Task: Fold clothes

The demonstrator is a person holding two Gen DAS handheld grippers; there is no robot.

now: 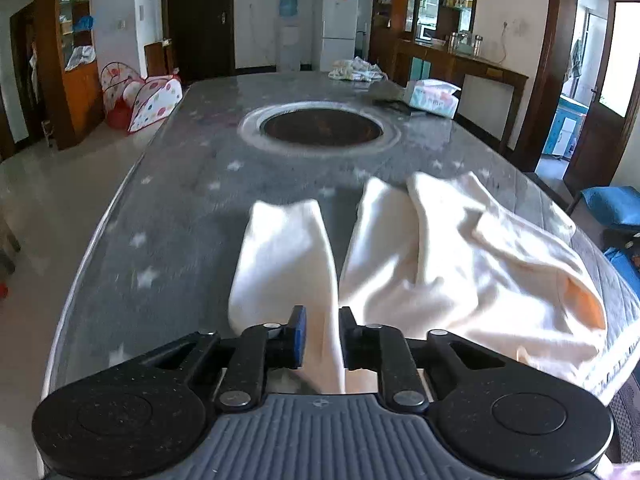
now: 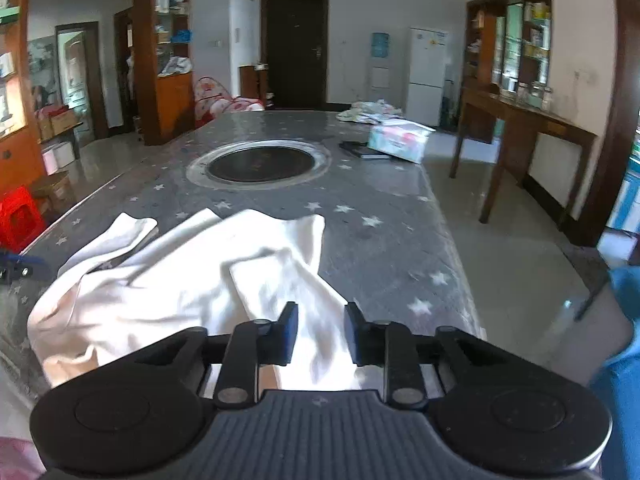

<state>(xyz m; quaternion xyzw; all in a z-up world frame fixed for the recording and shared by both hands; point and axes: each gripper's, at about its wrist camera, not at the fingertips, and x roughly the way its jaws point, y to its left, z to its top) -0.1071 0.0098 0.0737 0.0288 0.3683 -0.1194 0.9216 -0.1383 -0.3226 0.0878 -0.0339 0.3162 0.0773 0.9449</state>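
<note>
A cream-white garment (image 1: 420, 248) lies rumpled on the near end of the grey star-patterned table (image 1: 172, 216), with two leg-like parts pointing away. My left gripper (image 1: 322, 334) has its fingers close together around an edge of the garment, which runs between them. In the right wrist view the same garment (image 2: 192, 272) spreads to the left. My right gripper (image 2: 320, 334) holds its fingers around another edge of the cloth, with a slightly wider gap. The left gripper's tip shows at the far left edge of the right wrist view (image 2: 12, 268).
A round dark inset (image 1: 320, 126) sits in the table's middle. A tissue pack (image 1: 432, 98), a dark flat object (image 2: 362, 149) and a pile of patterned clothes (image 1: 354, 69) lie at the far right end. A wooden side table (image 2: 528, 128) stands right; a red stool (image 2: 18, 216) left.
</note>
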